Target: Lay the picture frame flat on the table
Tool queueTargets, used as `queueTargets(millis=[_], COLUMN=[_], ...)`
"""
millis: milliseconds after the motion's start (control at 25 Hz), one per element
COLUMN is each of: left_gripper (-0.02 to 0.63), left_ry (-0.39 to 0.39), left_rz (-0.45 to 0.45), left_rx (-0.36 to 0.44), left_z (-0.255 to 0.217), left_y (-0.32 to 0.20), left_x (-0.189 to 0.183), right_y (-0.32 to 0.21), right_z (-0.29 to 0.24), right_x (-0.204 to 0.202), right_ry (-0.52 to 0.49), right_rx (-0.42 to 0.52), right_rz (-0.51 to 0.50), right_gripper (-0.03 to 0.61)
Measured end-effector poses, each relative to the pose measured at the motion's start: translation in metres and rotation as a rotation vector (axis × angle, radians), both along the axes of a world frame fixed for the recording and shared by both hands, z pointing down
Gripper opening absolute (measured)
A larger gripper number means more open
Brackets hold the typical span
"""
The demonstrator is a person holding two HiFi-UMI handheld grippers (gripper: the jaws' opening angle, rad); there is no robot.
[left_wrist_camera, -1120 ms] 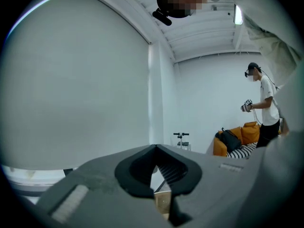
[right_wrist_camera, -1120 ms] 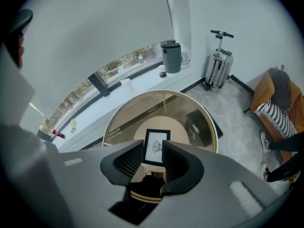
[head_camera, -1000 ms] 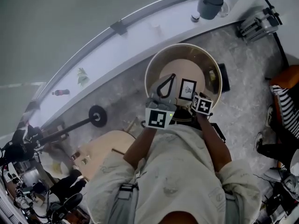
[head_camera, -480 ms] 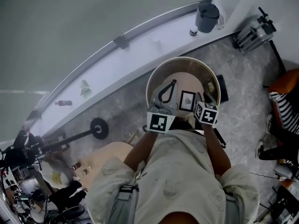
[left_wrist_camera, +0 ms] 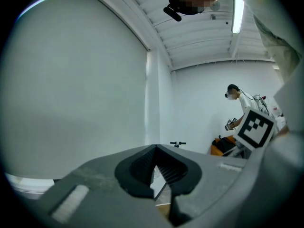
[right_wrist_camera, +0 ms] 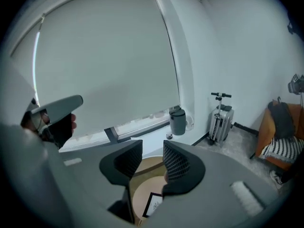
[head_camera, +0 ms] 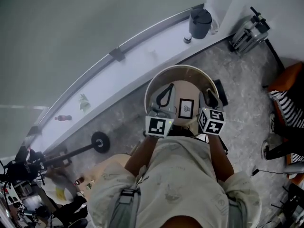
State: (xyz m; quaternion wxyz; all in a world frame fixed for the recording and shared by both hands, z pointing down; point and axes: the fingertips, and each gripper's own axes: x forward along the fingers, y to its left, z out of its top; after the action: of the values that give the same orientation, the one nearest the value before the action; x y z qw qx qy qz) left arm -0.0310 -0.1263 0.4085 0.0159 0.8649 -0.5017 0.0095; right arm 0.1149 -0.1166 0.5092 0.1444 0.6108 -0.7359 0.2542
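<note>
The black picture frame with a white mat lies flat on the round wooden table. It shows again below my right gripper's jaws, as picture frame on the table. My right gripper hangs above the table's right side, tilted down. Its jaws have just been opening, and the right gripper is open with nothing between the pads. My left gripper is held over the table's left side, pointing level. The left gripper has its tips together and is shut on nothing.
A white window ledge curves behind the table, with a dark bin on it. A suitcase stands at the right, and an orange seat with striped cloth farther right. Another person stands across the room.
My right gripper has lifted up and away from the frame and tilted, its cube now larger in the head view. The left gripper has hardly shifted. The frame stays flat.
</note>
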Motion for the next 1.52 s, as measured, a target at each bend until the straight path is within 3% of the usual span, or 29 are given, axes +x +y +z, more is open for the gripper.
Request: queueTargets(millis=[160,400,960,1200,1520], left_gripper=[0.003,0.003,0.003,0.003,0.003], left_ry=[0.002,0.013,-0.016,-0.017,-0.026], left_rz=[0.025,0.037,0.058,0.052,0.047], left_rx=[0.022,0.036,0.100,0.107,0.131], left_z=[-0.008,-0.030,-0.061,-0.064,-0.072], left_y=[-0.001,-0.001,0.002,0.001,0.002], left_x=[0.010,0.014,0.026,0.027,0.026], right_y=[-0.004,-0.007,0.003,0.006,0.005], right_z=[-0.032,-0.082,-0.176,-0.183,-0.180], right_x=[0.011,0.015,0.028,0.015,0.013], right_ry=[0.035,0.000,0.153,0.307,0.283], right_rx=[0.095,0.198,0.537,0.611,0.601], right_rz=[0.015,0.008,0.028,-0.026,-0.031], right_gripper=[0.138,0.141,0.143,0.143,0.129])
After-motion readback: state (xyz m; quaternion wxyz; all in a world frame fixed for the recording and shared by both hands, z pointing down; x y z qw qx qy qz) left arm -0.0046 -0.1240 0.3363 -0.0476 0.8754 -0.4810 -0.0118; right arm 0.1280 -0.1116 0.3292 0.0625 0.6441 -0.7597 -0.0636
